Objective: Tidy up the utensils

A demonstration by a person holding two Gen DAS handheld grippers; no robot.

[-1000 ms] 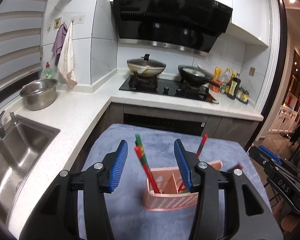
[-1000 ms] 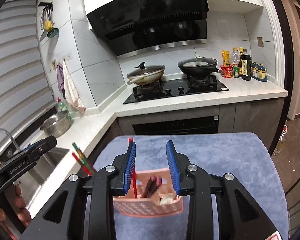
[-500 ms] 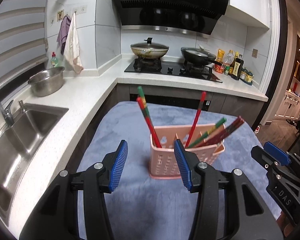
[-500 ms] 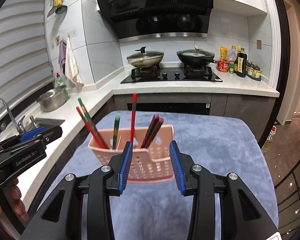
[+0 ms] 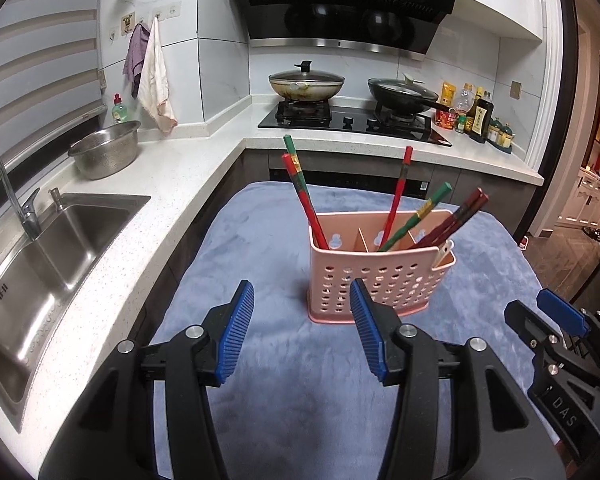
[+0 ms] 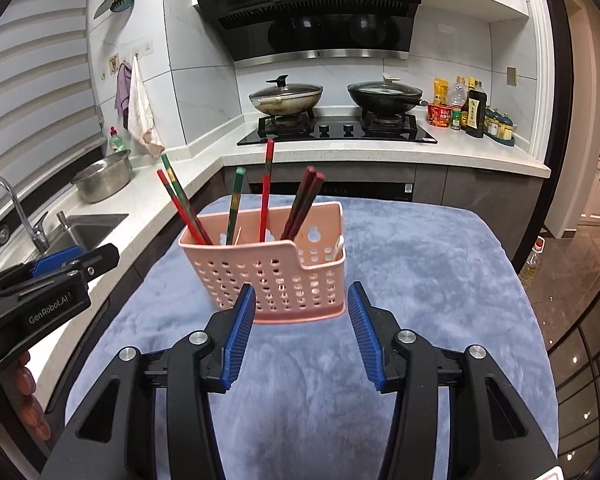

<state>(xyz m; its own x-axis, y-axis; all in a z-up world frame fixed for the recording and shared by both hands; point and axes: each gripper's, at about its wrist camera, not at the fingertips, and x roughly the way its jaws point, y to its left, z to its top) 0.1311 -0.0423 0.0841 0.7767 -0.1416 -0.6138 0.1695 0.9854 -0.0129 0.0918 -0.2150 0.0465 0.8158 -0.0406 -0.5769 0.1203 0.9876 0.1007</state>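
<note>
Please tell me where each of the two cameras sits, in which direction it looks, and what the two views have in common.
Left wrist: sits on the left gripper, looks forward over the blue cloth toward the stove; its open fingers and the right gripper show.
Right wrist: sits on the right gripper, looks the same way; its open fingers and the left gripper show at left.
Shared: the pink basket of chopsticks, stove, sink.

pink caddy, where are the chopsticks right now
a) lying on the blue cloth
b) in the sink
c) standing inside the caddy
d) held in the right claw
c: the chopsticks stand in the pink caddy, and both the left claw and the right claw are open and empty.
</note>
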